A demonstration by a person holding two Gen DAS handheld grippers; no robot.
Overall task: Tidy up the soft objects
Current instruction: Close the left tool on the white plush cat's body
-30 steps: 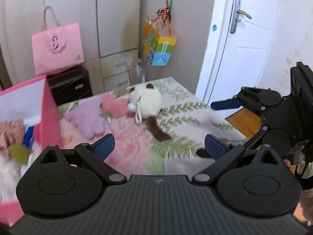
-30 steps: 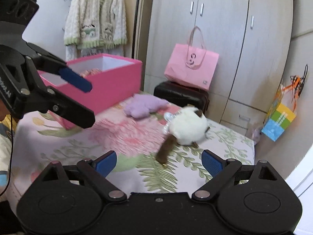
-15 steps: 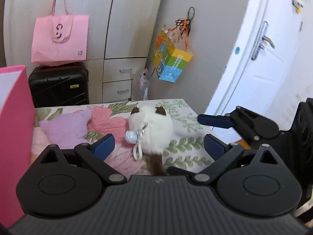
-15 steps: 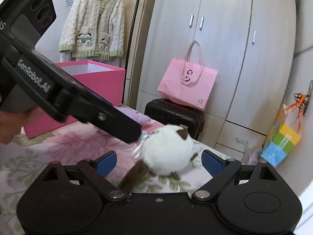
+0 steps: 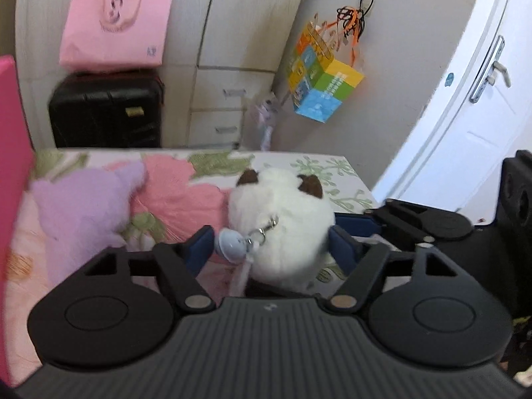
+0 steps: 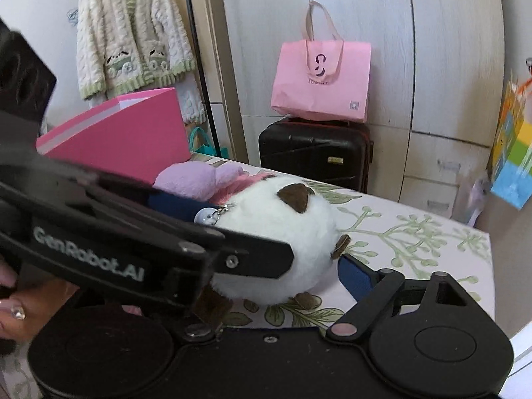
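A white plush cat [image 5: 282,219] with brown ears and a small blue bell charm [image 5: 231,245] lies on the floral bed. My left gripper [image 5: 272,249] is open, with its blue pads on either side of the plush. In the right wrist view the plush [image 6: 282,232] sits between the left gripper's arm and my right gripper's right pad [image 6: 354,274]. My right gripper [image 6: 266,279] is open; its left finger is hidden behind the left gripper. A purple plush [image 5: 83,209] lies to the left, beside the pink box [image 6: 126,139].
The bed [image 6: 415,232] ends at its far edge before a black suitcase [image 5: 106,109] with a pink paper bag [image 5: 116,23] on top. A colourful gift bag [image 5: 322,89] hangs on the wall. A white door [image 5: 482,99] is to the right. A cardigan [image 6: 133,33] hangs at the left.
Both grippers have moved forward to the white plush cat. It now sits between the left gripper's pads, with the right gripper close beside it.
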